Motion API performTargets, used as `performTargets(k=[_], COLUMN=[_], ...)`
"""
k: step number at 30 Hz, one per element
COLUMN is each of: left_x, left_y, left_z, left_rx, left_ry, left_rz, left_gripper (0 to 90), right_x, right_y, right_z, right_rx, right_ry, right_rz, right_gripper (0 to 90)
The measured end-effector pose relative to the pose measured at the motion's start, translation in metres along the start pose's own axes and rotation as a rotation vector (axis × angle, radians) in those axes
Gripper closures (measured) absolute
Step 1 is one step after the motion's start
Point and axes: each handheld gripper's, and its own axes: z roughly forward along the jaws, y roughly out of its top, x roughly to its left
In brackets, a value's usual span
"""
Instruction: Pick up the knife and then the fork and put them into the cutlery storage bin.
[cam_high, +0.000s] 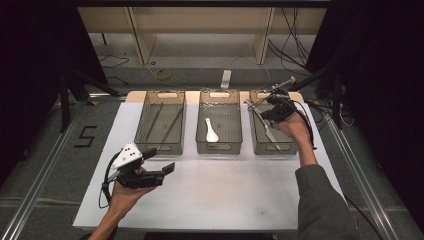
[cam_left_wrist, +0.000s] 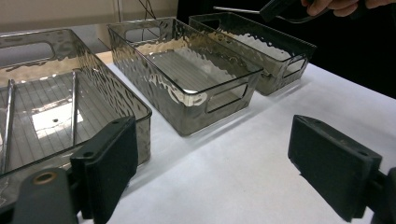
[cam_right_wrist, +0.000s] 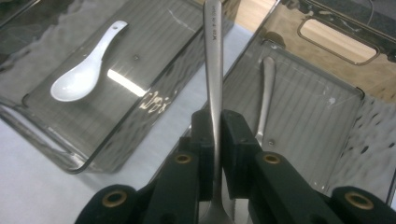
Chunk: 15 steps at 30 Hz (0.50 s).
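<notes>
Right gripper (cam_right_wrist: 215, 140) pinches slim steel utensil handle (cam_right_wrist: 213, 56); left gripper (cam_left_wrist: 212, 163) spread wide.

The metal utensil (cam_right_wrist: 213, 70) pinched in the right gripper (cam_right_wrist: 215, 135) runs off the right gripper view's top and bottom edges, so its working end cannot be told; the second utensil (cam_right_wrist: 264, 98) in the right bin (cam_right_wrist: 327, 98) is partly hidden behind the jaws; the left bin (cam_left_wrist: 56, 93) is cropped at the left gripper view's left edge.

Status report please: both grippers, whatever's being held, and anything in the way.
Left gripper open, low over the table. Right gripper shut on a metal utensil, held above the right bin. Another utensil lies in that bin; nothing blocking.
</notes>
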Motion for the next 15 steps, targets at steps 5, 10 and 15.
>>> performTargets(k=[5, 10, 15], left_x=[0.0, 0.0, -0.001], left_y=[0.0, 0.0, 0.0], left_z=[0.0, 0.0, 0.0], left_rx=[0.0, -0.001, -0.002], left_ry=[-0.001, -0.001, -0.001], left_rz=[0.0, -0.001, -0.001], left_gripper=[15.5, 15.5, 15.5], right_x=[-0.006, -0.009, -0.012], right_y=[0.0, 0.001, 0.001], right_z=[0.006, 0.01, 0.014], right_rx=[0.001, 0.003, 0.004], right_ry=[-0.022, -0.037, -0.049], right_rz=[0.027, 0.047, 0.063], right_gripper=[84.6, 84.5, 84.5])
